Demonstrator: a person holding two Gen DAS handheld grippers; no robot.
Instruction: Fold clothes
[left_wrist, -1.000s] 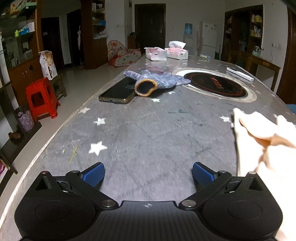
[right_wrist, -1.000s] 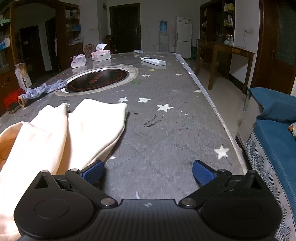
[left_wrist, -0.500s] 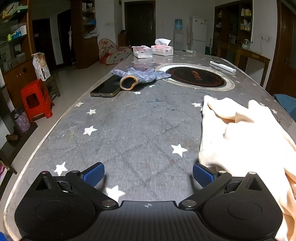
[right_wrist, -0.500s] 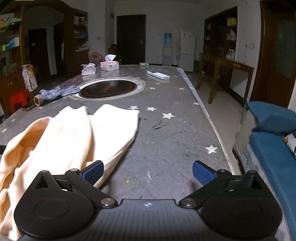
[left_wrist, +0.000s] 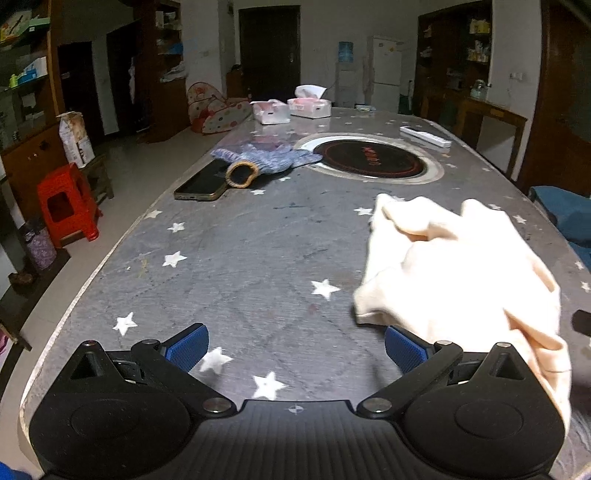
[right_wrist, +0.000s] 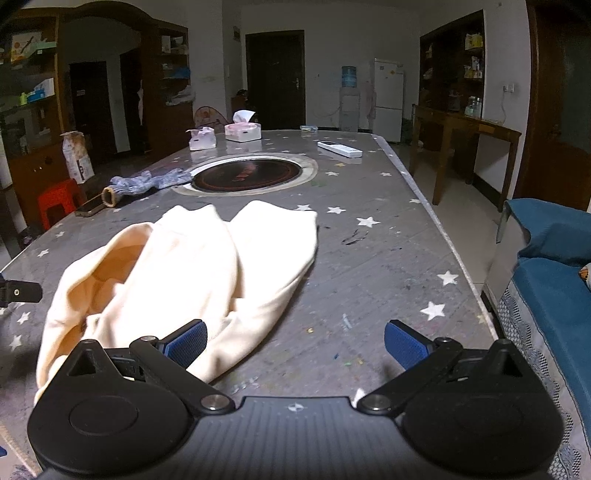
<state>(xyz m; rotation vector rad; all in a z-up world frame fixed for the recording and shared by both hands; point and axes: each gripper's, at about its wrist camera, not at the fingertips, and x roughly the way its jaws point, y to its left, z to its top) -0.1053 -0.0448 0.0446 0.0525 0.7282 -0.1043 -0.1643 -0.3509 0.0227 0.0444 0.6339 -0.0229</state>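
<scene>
In the left wrist view, the left gripper (left_wrist: 295, 349) is spread wide and holds nothing, and the one cream-coloured soft fabric garment (left_wrist: 458, 266) lies crumpled on the grey star-patterned table (left_wrist: 236, 258), ahead and to its right, the near edge just beside the right finger. In the right wrist view, the right gripper (right_wrist: 295, 343) is also spread and empty; the same single garment (right_wrist: 207, 266) lies ahead to its left, its long axis running away from the grippers, and the left finger (right_wrist: 186, 341) is over its near hem, so both grippers seem about equally near.

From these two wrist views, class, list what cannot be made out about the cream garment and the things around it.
1. Cream garment: its type; bunched in both views, its near end hidden behind the right tongs.
2. Phone: partly covered by the knitted glove in the left view.
3. Cooktop: its markings, too small and dark.
4. Left tongs: open, holding nothing.
</scene>
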